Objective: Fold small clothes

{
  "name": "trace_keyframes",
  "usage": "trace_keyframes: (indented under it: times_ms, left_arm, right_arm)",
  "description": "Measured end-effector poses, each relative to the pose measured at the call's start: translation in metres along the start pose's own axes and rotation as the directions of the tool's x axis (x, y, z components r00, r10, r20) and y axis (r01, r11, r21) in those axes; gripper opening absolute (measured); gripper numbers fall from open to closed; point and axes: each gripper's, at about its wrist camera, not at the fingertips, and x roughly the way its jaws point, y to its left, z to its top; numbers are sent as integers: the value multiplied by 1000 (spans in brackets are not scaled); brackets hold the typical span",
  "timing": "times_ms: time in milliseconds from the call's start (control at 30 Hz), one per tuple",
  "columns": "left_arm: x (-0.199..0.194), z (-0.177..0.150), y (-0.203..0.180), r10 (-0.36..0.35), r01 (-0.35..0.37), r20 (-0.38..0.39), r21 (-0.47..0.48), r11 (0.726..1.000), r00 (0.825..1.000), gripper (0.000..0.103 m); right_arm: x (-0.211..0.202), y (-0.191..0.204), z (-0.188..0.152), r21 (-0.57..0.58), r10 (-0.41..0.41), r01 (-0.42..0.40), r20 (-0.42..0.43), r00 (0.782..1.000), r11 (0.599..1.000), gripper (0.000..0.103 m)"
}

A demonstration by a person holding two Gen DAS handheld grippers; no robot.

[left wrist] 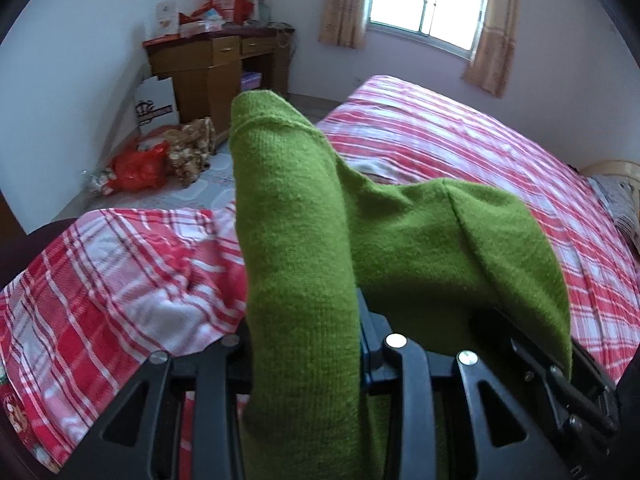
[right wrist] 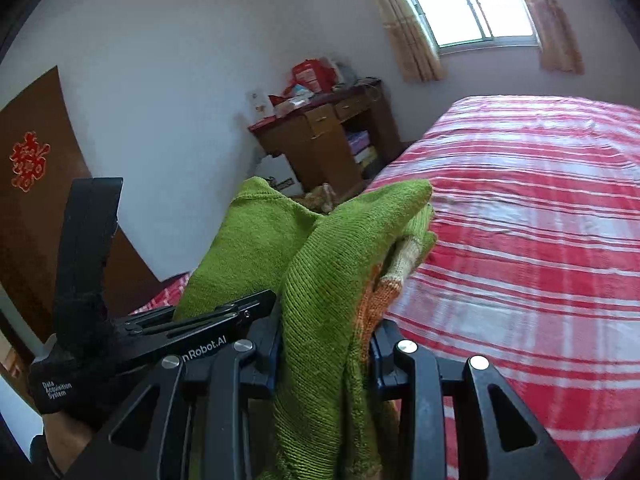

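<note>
The small green knitted sweater (left wrist: 304,240) is held up in the air above the bed (left wrist: 480,152) and is not yet laid flat, so the folding looks only just begun and every fold is judged still to be made. The left tongs (left wrist: 304,344) are closed on one bunch of it and the right tongs (right wrist: 324,344) are pinched on another bunch. The wool looks soft, thick and ribbed, with an orange and cream patch (right wrist: 394,268), and the bed is covered by a red and white checked sheet.

Green knit garment (left wrist: 304,240) w/ orange-cream patch, bunched, lifted upright above the red plaid bed, edges drooping.
</note>
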Motion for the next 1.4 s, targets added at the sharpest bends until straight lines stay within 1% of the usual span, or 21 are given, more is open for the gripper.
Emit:
trace_keyframes:
  times_ms: [133,300,367,400,467,600,700,767,800,867,967,1000,1067,1133,1200,1267,1333,1400]
  left_arm:
    - [18,11,12,43,-43,-4,4,999,999,34]
    - [47,19,22,81,-82,-23,-20,996,996,34]
    - [57,19,27,83,-85,-46,-44,995,995,34]
    - [60,18,28,83,-86,-53,-51,995,995,34]
    - [62,17,30,80,-84,-54,-58,995,995,35]
    - [67,16,33,88,-93,-66,-79,993,994,37]
    - [71,17,35,99,-106,-76,-91,990,992,45]
    - [75,17,38,99,-108,-90,-111,988,991,53]
    - [76,18,42,93,-105,-99,-127,986,991,55]
    - [79,20,49,67,-86,-118,-160,983,991,62]
    - [79,19,56,34,-58,-127,-191,980,991,66]
    - [78,18,55,41,-63,-122,-187,980,992,67]
    - [74,15,50,84,-99,-106,-146,984,991,71]
    - [72,15,44,119,-129,-96,-103,986,988,71]
    - [72,16,43,139,-148,-95,-90,985,986,72]
    - [72,16,46,150,-159,-96,-96,983,984,75]
    - [71,15,47,158,-167,-95,-99,981,983,76]
    - [71,15,44,175,-183,-88,-87,979,981,76]
  right_arm:
    - [27,-1,1,7,28,-28,10,1000,1000,34]
    - [63,-7,6,-17,26,-26,7,1000,1000,34]
    - [78,-10,6,-24,18,-18,-8,1000,1000,34]
    - [86,-14,6,-26,-3,2,-20,1000,1000,34]
    - [92,-23,6,-16,-15,15,-36,999,1000,34]
    - [107,-34,7,-1,-38,38,-94,995,999,34]
    - [118,-39,10,0,-55,55,-136,989,998,34]
    - [121,-43,10,19,-51,55,-154,987,998,34]
    - [122,-44,10,25,-50,54,-157,986,998,35]
    - [120,-49,10,40,-43,50,-161,986,998,36]
    - [114,-54,8,54,-28,37,-166,986,998,42]
    - [110,-53,7,54,-28,37,-163,986,998,43]
    - [98,-53,3,47,-28,35,-143,989,998,44]
    - [83,-49,-1,30,-47,51,-120,992,998,44]
    - [71,-44,-5,17,-73,75,-112,991,997,44]
    - [61,-40,-7,11,-93,95,-99,991,995,44]
    - [43,-32,-9,-8,-117,117,-62,991,993,44]
    - [21,-20,-11,-50,-141,142,14,990,989,44]
